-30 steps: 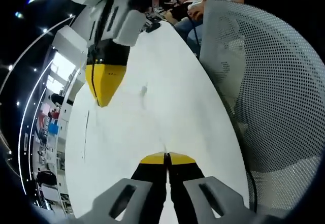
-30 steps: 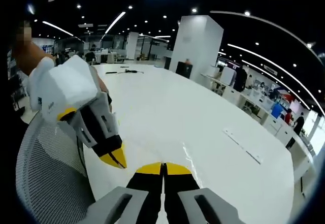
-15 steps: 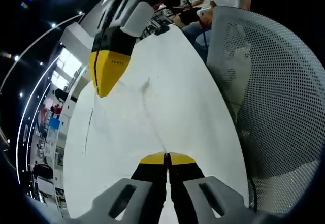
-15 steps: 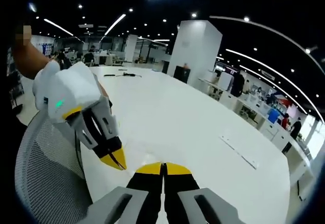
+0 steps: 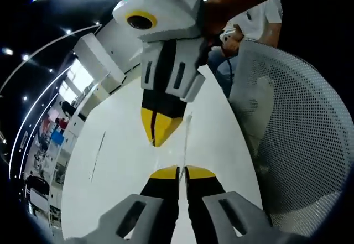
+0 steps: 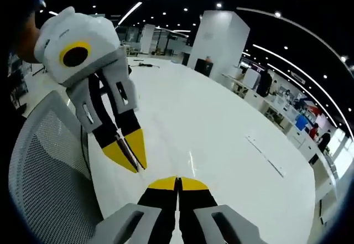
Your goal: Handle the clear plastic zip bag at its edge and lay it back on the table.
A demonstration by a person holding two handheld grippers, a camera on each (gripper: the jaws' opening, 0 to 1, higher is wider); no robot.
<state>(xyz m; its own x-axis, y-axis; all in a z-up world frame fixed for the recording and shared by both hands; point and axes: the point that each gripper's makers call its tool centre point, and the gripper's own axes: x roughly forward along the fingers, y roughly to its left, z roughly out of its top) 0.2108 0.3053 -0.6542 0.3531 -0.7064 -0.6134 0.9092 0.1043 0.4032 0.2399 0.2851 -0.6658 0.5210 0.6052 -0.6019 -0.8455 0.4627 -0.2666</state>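
The clear zip bag [image 5: 186, 136] is nearly invisible, showing as a faint glossy streak above the white table [image 5: 110, 188]. That streak runs down to my left gripper [image 5: 180, 172], whose yellow-tipped jaws are shut on the bag's edge. My right gripper [image 5: 157, 130] reaches in from above, a hand around it, its jaws pressed together just above the left one's tips. In the right gripper view, the right gripper [image 6: 178, 183] is shut with the bag [image 6: 191, 161] glinting right above it. The left gripper [image 6: 130, 156] hangs close at the left.
A white mesh chair back [image 5: 293, 144] stands right beside the table edge, also seen as the chair [image 6: 50, 177]. A thin strip [image 6: 265, 155] lies on the table further out. People sit at the table's far end [image 5: 249, 22].
The two grippers have drawn much closer, their tips now almost meeting. The right gripper has swung over in front of the left one. Both sets of jaws stay shut.
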